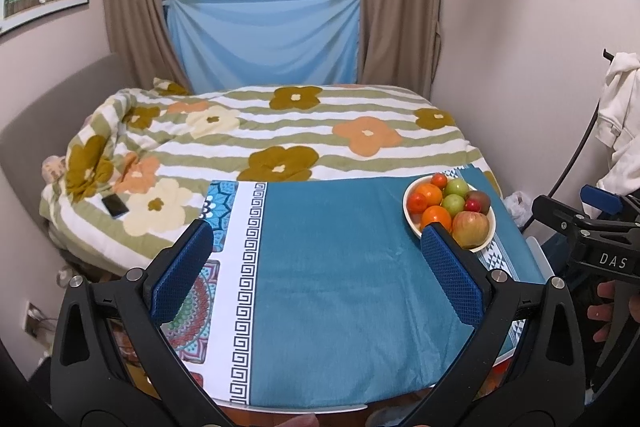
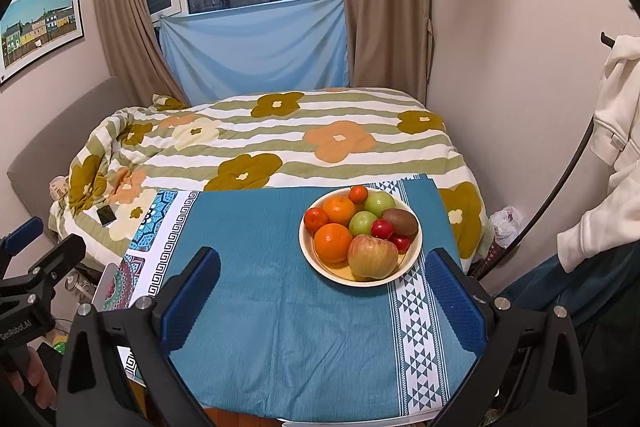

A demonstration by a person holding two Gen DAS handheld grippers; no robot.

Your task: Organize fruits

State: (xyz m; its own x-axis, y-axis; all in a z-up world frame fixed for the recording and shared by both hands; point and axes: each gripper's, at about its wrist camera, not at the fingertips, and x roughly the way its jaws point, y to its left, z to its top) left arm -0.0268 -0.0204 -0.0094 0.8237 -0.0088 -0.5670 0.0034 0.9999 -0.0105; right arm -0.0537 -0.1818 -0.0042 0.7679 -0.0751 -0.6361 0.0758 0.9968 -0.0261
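Note:
A cream bowl [image 2: 344, 277] of fruit stands on the blue tablecloth [image 2: 280, 327], toward the far right of the table. It holds a reddish-yellow apple [image 2: 372, 257], two oranges [image 2: 333, 242], two green apples [image 2: 363, 223], a kiwi [image 2: 400, 221] and small red fruits [image 2: 382, 229]. My right gripper [image 2: 323, 253] is open and empty, just short of the bowl, which lies ahead between its fingers. In the left wrist view the bowl [image 1: 407, 217] is at the far right, partly behind the right blue pad [image 1: 452, 267]. My left gripper [image 1: 316, 230] hangs open over bare cloth [image 1: 340, 287].
Behind the table lies a bed with a floral quilt [image 2: 280, 147], with a phone [image 1: 115, 206] on its left side. A white garment [image 2: 616, 131] hangs at the right by the wall. A hand [image 1: 604, 311] holds the other gripper's handle at the right edge.

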